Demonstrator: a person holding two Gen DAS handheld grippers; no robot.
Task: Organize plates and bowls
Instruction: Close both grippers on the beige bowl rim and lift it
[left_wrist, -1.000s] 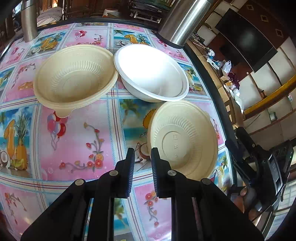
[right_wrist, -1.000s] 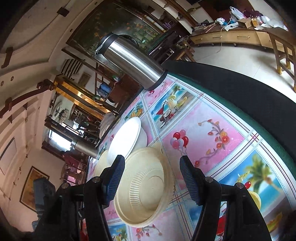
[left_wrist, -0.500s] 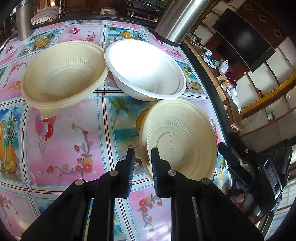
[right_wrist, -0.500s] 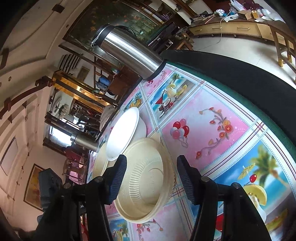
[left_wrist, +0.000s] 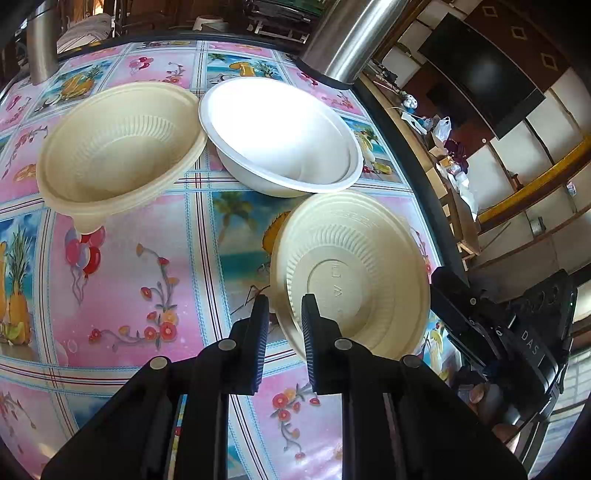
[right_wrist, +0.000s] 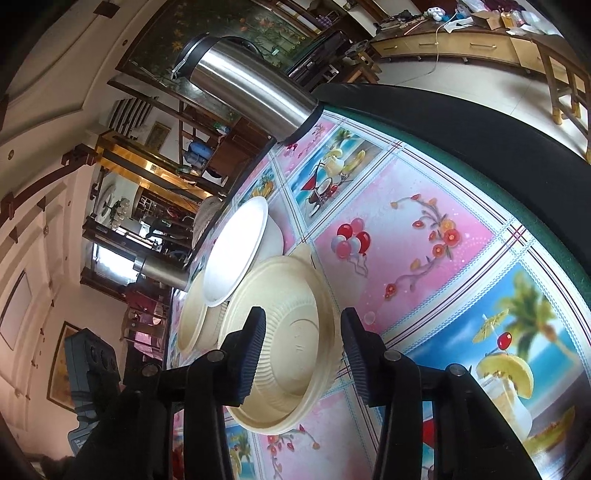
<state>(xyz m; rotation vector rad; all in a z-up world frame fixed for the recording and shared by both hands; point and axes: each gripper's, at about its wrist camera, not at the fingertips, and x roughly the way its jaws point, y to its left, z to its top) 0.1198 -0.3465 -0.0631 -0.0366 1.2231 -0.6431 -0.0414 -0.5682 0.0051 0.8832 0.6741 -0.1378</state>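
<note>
While the left hand-held gripper pinches the tilted bowl's rim, the right hand-held gripper's jaws have been closing around it, not touching yet.

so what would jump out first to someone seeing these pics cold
Probably the cream bowl tipped on its side, ribbed underside showing, near the table's edge with the left gripper shut on its rim. Behind it sit a white bowl and an upright cream bowl on the loud tropical tablecloth.
</note>
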